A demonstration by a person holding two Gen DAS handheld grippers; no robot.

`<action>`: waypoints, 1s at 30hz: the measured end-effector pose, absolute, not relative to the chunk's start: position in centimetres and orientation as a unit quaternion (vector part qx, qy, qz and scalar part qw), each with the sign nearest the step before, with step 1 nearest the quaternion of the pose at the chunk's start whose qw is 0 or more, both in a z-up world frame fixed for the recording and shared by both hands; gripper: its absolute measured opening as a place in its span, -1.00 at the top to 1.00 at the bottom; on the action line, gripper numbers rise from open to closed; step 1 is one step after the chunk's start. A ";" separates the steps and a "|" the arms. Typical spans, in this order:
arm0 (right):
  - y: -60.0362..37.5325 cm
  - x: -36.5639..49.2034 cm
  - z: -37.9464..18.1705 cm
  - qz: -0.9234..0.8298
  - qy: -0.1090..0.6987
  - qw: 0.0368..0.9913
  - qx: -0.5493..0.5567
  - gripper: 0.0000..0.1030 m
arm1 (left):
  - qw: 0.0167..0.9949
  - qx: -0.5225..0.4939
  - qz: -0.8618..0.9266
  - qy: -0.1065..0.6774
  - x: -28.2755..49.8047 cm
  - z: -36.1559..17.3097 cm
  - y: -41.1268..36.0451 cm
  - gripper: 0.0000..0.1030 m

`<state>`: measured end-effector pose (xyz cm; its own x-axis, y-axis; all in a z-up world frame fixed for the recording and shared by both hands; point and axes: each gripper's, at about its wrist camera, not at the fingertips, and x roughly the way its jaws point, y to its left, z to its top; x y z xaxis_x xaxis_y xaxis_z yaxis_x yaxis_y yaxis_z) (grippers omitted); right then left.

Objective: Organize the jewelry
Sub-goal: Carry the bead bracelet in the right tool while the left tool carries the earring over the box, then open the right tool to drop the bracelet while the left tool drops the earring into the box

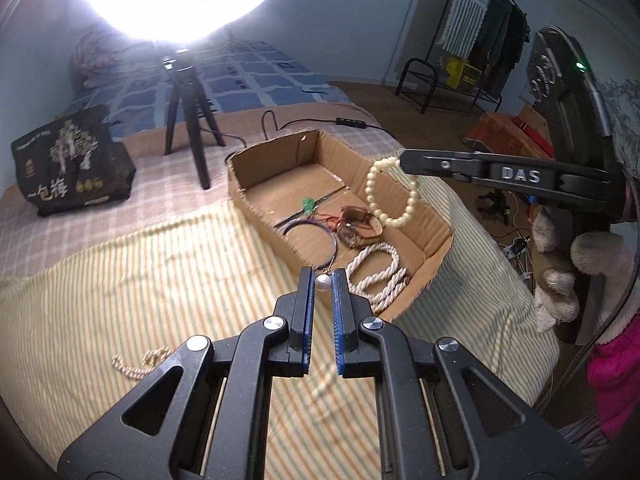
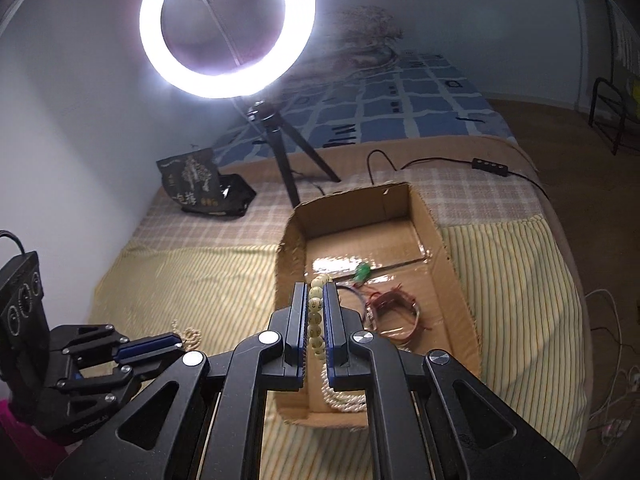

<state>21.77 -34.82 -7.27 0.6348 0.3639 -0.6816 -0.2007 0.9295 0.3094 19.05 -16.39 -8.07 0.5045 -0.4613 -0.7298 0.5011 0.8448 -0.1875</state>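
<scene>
A lived-in bedroom at home: a bed (image 1: 248, 80) with a blue patterned quilt (image 2: 420, 96) runs along a pale wall, its near end covered by a checked sheet and a yellow striped blanket (image 1: 120, 280). A clothes rack (image 1: 488, 32) hung with garments stands on the brown floor by the far wall. A lit ring light (image 2: 228, 28) on a small tripod (image 1: 188, 120) shines over the bed, beside a black printed bag (image 1: 68, 160) and an open cardboard box (image 2: 292, 248).
</scene>
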 end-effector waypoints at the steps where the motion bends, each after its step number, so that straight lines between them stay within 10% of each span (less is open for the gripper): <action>1: -35.2 22.3 -7.5 0.154 0.398 0.899 0.103 0.89 | 0.866 0.027 -0.279 0.414 19.4 -8.2 -16.8 0.88; 30: -37.5 29.6 -11.7 0.120 0.402 0.900 0.116 0.89 | 0.851 0.046 -0.299 0.428 24.6 -11.0 -22.5 0.87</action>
